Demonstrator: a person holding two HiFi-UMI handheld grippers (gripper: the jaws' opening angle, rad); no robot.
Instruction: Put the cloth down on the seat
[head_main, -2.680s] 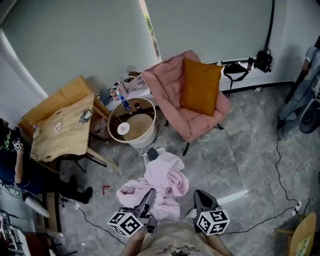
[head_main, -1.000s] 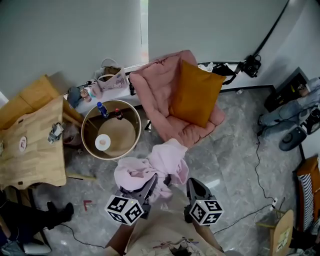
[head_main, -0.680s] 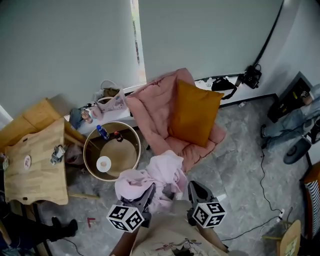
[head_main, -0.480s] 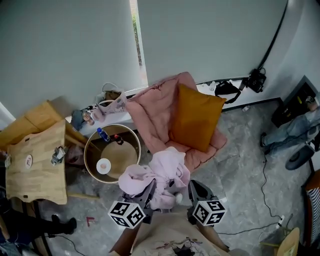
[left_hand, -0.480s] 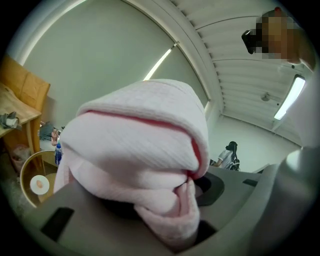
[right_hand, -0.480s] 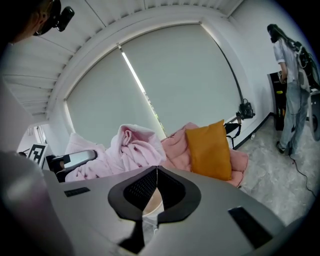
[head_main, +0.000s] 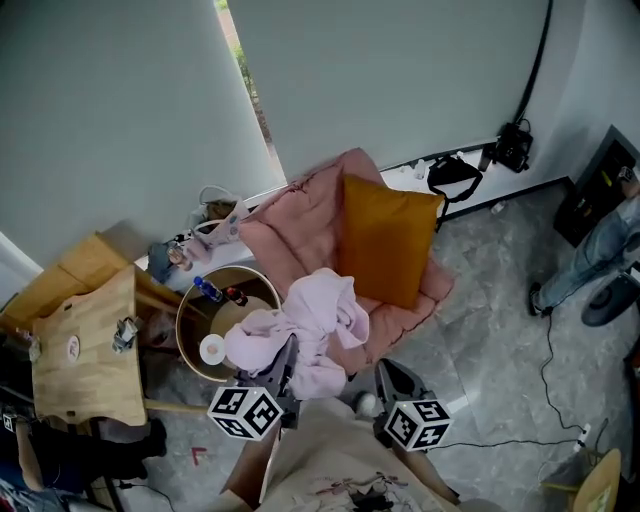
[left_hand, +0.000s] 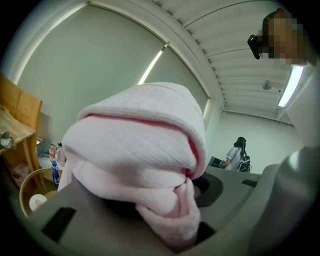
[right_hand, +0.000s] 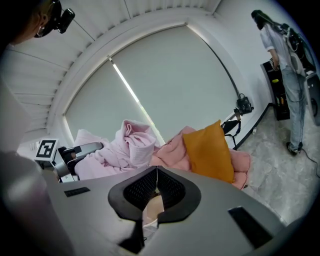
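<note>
As its jaws were closing on the bunched cloth (head_main: 312, 318), the left gripper (head_main: 285, 365) held it aloft, just short of the armchair seat (head_main: 398, 320) ahead-right; the right gripper (head_main: 386, 376), jaws together and empty, hung nearer.

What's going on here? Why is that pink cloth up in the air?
A person holds up a pink cloth in the left gripper, and its jaws are closing on the bunched fabric between them. The cloth hangs in front of the pink armchair with the orange cushion, not yet set down on the seat. The right gripper is shut and empty.
</note>
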